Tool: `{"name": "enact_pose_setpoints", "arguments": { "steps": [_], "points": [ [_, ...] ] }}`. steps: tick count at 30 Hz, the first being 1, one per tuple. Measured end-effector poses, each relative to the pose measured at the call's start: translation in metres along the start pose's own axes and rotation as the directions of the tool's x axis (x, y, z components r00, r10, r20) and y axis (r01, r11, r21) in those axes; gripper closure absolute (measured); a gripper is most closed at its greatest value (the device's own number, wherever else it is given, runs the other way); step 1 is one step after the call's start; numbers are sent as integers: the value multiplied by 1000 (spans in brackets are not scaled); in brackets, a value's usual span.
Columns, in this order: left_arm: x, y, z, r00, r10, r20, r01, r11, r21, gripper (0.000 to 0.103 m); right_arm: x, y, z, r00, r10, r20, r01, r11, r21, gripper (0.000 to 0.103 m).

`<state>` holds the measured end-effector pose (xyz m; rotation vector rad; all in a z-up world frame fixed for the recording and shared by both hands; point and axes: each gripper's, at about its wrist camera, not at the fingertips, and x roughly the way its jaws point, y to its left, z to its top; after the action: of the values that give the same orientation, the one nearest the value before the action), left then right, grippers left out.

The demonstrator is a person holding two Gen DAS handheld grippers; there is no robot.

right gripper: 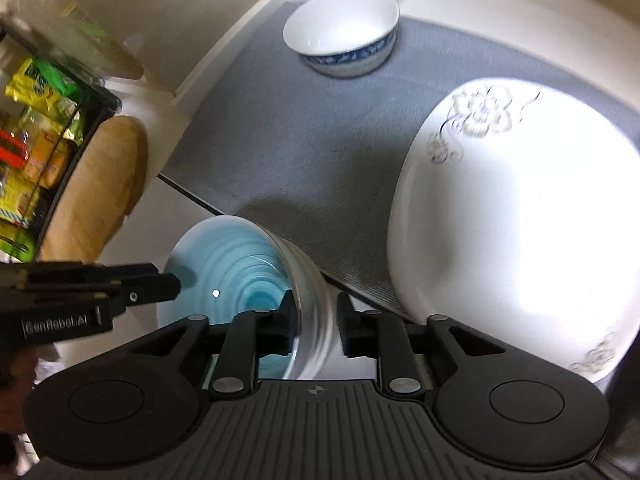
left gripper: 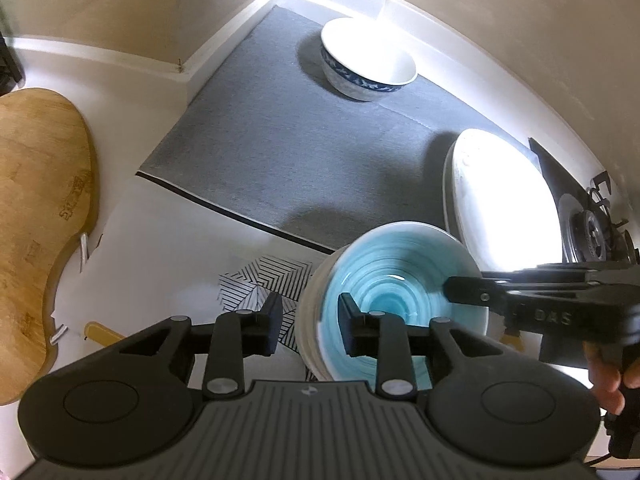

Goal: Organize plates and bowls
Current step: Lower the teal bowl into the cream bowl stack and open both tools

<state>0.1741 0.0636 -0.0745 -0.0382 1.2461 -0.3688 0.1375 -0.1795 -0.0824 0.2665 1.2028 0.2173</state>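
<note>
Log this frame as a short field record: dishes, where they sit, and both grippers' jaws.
teal bowl: at the near edge of the grey mat
blue-patterned bowl: upright, far end of mat
white floral plate: on mat, right side
wooden board: on counter, left of mat
left gripper: jaws open, astride teal bowl's rim
right gripper: jaws open, astride the opposite rim

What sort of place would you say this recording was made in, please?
Most likely a home kitchen counter: a gas stove burner sits at the edge, a wooden cutting board lies nearby, and bowls such as the blue-patterned bowl rest on a grey mat.
</note>
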Motion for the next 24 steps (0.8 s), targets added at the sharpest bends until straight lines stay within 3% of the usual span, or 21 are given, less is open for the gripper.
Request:
{"name": "enact_pose_setpoints", "arguments": {
  "steps": [3, 4, 5, 13, 18, 21, 23, 24],
  "points": [
    [1, 3, 0, 1000, 4, -3, -4, 1000, -8, 67, -8, -3, 0, 1000, 5, 19, -4, 1000, -14, 79],
    [2, 3, 1, 1000, 5, -3, -5, 1000, -9, 67, -9, -5, 0, 1000, 13, 21, -13, 1000, -21, 90],
    [2, 3, 1, 1000, 3, -5, -3, 1000, -8, 67, -10, -6, -1, 999, 38, 22, -37, 999, -23, 92],
    [5, 0, 1, 1000, 3, -12, -3, 1000, 2, 65, 2, -33, -1, 986, 163, 23, -164, 982, 92, 93],
    [7, -3, 3, 1000, 4, -12, -4, 1000, 8, 59, 1, -28, -4, 991, 133, 26, -134, 989, 64, 90],
    [5, -4, 4, 1000, 12, 5, -12, 1000, 12, 42, -3, -22, -4, 993, 109, 38, -111, 992, 54, 90],
    [3, -5, 6, 1000, 13, 19, -13, 1000, 13, 23, -7, -19, -3, 995, 85, 50, -86, 996, 33, 82],
    [2, -6, 7, 1000, 13, 28, -14, 1000, 11, 19, -9, -17, -3, 996, 73, 57, -74, 997, 23, 75]
  ]
}}
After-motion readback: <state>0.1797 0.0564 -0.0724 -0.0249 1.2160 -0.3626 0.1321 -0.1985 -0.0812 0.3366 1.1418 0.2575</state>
